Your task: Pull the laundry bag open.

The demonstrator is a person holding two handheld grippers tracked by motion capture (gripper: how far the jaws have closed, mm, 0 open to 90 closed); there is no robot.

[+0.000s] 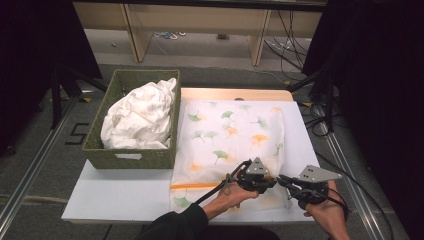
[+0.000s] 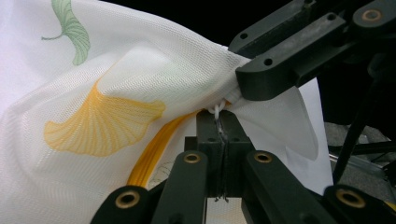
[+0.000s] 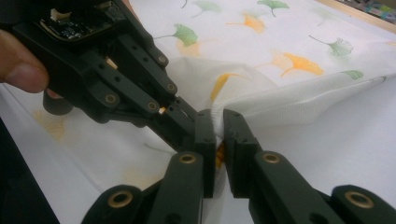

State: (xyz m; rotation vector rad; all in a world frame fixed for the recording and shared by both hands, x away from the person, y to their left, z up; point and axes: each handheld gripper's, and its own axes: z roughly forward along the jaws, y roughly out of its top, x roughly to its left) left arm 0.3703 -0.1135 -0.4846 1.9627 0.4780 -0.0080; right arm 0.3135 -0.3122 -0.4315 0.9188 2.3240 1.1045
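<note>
High view: one mesh bag (image 1: 230, 145) lies mid-frame, one basket (image 1: 131, 156) upper left; two grippers meet at its lower right corner. Left gripper view: left gripper (image 2: 219, 122) pinches the bag's zipper pull. Right gripper view: right gripper (image 3: 219, 126) clamps bag fabric.

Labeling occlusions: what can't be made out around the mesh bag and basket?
- High view: left gripper and right gripper hide the pinched spot on the mesh bag.
- High view: white cloth covers the basket floor.
- Left gripper view: bag's zipper end, behind the jaws.
</note>
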